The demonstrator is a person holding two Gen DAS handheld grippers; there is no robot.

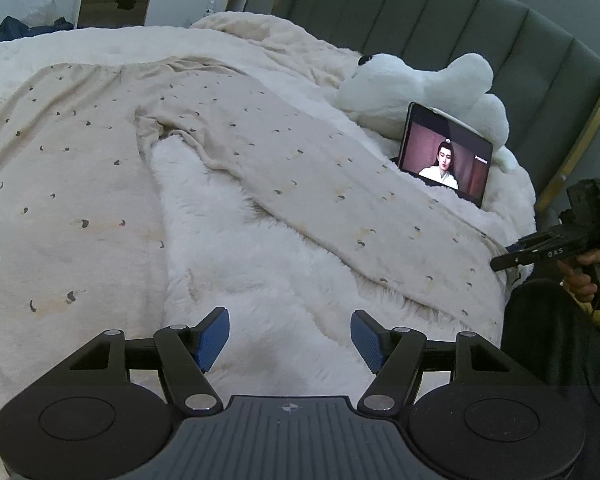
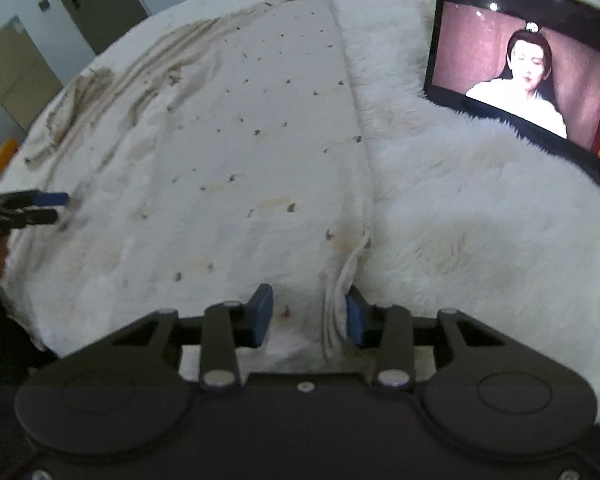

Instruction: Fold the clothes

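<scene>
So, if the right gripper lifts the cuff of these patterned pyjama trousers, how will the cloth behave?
The pyjama trousers will probably hang limp: they lie creased on the fluffy blanket. The hem between the fingers of the right gripper looks thin and layered, so a layer may slip out. The trousers seem light, but the pile may drag on them.

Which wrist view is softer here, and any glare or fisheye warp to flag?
Right wrist: motion-soft, pajama pants print smeared, tablet screen bright with small glare dots along its top. Left wrist: sharp, dim even light, headboard panels bowed by the fisheye, dark vignette in the corners.
</scene>
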